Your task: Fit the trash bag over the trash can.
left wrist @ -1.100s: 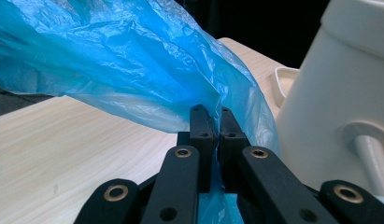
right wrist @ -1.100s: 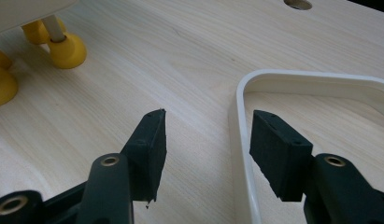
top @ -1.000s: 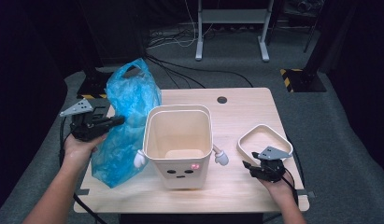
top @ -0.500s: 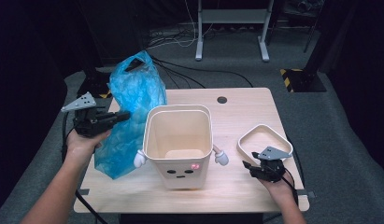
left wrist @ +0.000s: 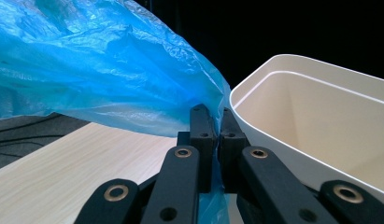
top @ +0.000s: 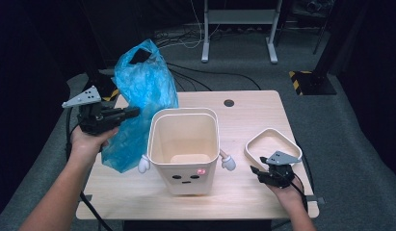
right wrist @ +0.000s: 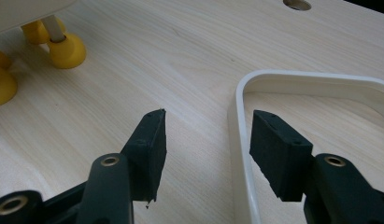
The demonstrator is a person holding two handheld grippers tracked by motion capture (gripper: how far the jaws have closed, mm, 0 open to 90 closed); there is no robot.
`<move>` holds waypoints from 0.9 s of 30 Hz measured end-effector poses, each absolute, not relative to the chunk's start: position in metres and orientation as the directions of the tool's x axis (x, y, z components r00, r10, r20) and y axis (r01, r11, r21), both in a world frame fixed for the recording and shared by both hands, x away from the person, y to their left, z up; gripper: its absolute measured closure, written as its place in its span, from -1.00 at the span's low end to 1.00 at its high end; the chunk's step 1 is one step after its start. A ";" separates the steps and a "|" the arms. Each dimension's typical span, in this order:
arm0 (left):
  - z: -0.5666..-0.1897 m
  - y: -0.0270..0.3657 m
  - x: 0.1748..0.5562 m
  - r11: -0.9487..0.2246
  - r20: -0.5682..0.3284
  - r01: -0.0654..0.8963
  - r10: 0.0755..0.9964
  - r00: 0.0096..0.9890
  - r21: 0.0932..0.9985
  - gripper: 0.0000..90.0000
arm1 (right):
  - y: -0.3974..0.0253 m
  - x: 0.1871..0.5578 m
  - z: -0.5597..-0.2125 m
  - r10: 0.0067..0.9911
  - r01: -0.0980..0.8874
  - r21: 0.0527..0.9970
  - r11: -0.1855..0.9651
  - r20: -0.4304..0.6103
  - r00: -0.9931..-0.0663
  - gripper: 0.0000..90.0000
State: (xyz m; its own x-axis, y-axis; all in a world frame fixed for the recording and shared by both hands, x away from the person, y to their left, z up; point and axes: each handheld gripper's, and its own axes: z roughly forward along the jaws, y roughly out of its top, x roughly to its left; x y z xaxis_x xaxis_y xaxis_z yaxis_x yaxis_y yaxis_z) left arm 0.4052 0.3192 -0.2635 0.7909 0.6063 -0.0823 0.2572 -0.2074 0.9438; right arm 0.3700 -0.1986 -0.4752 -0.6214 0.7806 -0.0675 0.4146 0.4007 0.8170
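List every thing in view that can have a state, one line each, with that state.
Blue plastic bag: lifted, hanging beside the bin, pinched by the left tongs.
Cream bin: upright, open-topped, unlined, empty.
White ring frame: flat on the table, off the bin.
Left tongs: shut on the bag.
Right tongs: open, straddling the frame's edge.

1. Left gripper (top: 130, 112): black body with a grey three-cornered plate on top; its black jaw links carry brass-ringed rivets.
2. Right gripper (top: 256, 171): black, with a smaller grey plate; blocky black pads, brass-ringed pivots.
3. Black cables trail from both.
4. Forearms bare, no sleeves.
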 end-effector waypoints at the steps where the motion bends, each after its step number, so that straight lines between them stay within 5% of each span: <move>1: -0.263 0.319 0.405 -0.207 -0.082 0.256 0.605 0.792 0.944 0.95 | -0.199 0.370 -0.475 0.781 0.415 0.817 0.400 -0.067 -0.621 0.00; 27: -0.218 0.304 0.390 -0.220 -0.021 0.186 0.591 0.807 0.958 0.95 | -0.199 0.370 -0.475 0.782 0.416 0.817 0.400 -0.067 -0.619 0.00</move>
State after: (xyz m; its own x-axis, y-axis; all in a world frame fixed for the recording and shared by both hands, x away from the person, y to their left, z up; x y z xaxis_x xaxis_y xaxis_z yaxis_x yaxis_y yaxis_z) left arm 0.3895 0.3038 -0.2176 0.8066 0.5907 -0.0210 0.1860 -0.2199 0.9576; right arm 0.3701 -0.1994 -0.4754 -0.6192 0.7823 -0.0674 0.4158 0.3996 0.8170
